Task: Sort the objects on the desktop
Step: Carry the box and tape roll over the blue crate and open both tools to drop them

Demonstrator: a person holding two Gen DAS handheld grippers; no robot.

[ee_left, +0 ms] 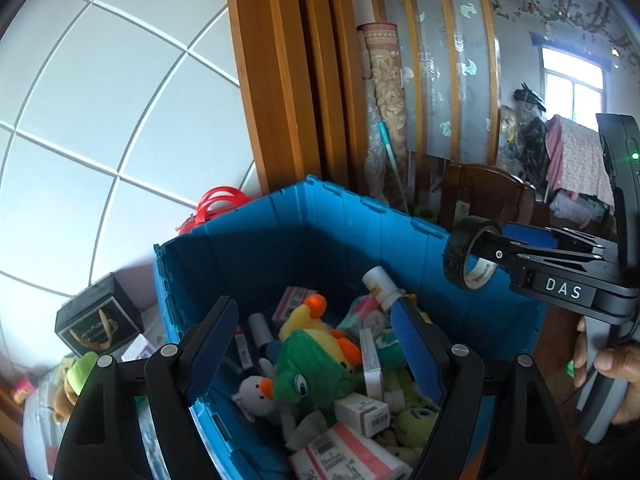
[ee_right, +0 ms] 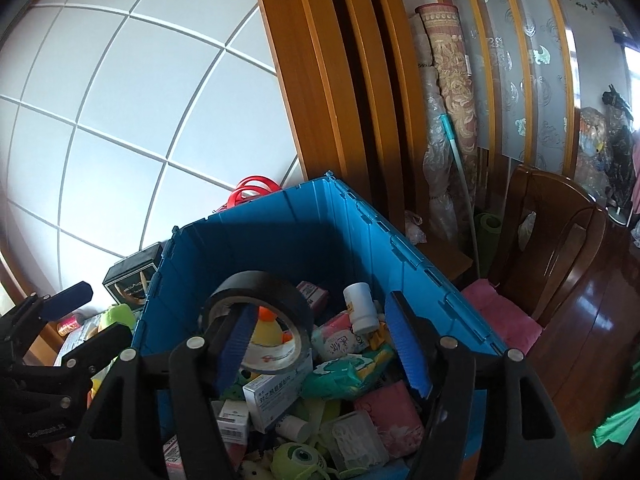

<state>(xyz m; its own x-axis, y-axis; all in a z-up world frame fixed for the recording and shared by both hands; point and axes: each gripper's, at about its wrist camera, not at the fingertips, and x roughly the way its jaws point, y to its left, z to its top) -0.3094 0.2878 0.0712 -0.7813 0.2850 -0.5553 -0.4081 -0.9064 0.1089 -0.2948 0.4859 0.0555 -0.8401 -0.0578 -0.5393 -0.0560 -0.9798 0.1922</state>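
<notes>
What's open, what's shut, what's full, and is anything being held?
left gripper: open, nothing between its fingers
right gripper: open, tape roll looped over one finger
tape roll: hanging above the blue crate
blue crate: open, piled with toys and boxes

Both fisheye wrist cameras looked steeply down, from close above, into the blue crate (ee_left: 280,240) (ee_right: 280,240). The left view sat left of it, the right view right. Each faced the tiled wall (ee_left: 100,100) (ee_right: 120,100) behind the crate.
</notes>
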